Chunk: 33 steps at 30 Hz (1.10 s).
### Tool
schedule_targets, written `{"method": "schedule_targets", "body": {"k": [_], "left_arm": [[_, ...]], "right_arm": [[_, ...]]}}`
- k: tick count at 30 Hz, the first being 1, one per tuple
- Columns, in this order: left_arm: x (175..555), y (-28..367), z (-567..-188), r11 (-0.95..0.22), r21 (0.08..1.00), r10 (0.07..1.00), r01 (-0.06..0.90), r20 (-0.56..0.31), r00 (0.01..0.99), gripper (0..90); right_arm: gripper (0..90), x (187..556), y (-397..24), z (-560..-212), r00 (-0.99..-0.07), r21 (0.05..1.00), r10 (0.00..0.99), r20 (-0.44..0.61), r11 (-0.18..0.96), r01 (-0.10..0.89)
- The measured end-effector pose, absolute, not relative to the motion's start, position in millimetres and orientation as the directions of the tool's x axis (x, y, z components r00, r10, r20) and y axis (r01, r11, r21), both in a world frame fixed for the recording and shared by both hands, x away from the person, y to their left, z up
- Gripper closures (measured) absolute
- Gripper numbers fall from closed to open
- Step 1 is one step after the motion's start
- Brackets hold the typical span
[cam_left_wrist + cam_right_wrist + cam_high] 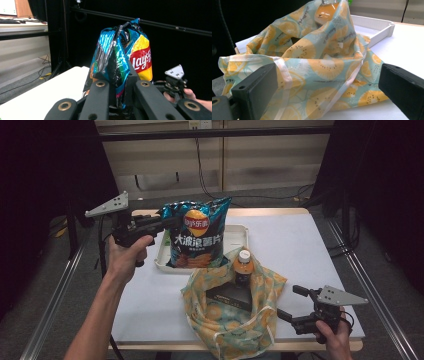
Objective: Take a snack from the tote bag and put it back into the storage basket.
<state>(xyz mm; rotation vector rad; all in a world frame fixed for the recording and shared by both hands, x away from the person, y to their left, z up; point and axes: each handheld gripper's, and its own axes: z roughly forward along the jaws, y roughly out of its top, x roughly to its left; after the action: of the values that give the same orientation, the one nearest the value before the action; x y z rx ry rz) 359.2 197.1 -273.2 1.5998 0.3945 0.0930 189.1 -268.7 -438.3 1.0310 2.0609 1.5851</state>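
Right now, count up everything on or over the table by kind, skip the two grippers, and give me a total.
Chip bag: 1
White tray: 1
Orange-print cloth bag: 1
Orange drink bottle: 1
Black box: 1
Total: 5

Blue chip bag point(197, 233), orange-slice patterned bag point(231, 320), seemingly white tray point(239, 236).

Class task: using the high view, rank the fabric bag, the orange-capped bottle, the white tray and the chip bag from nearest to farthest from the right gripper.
1. fabric bag, beside the right gripper.
2. bottle, upright inside the bag.
3. white tray, behind the bag.
4. chip bag, held over the tray's left side.
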Motion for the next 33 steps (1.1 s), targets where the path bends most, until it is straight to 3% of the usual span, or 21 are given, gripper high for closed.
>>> {"method": "schedule_targets", "body": {"k": [14, 33], "left_arm": [[386.6, 211.3, -279.8, -0.035, 0.980, 0.379, 0.194, -0.166, 0.910, 85.5], [440.8, 185.1, -319.1, -0.054, 0.965, 0.417, 0.255, -0.210, 0.884, 85.4]], "right_arm": [[1.9, 190.1, -268.9, -439.2, -0.675, 0.933, 0.719, 0.165, 0.107, 0.342], [1.9, 191.3, -270.3, -440.3, -0.676, 0.932, 0.717, 0.171, 0.105, 0.347]]}}
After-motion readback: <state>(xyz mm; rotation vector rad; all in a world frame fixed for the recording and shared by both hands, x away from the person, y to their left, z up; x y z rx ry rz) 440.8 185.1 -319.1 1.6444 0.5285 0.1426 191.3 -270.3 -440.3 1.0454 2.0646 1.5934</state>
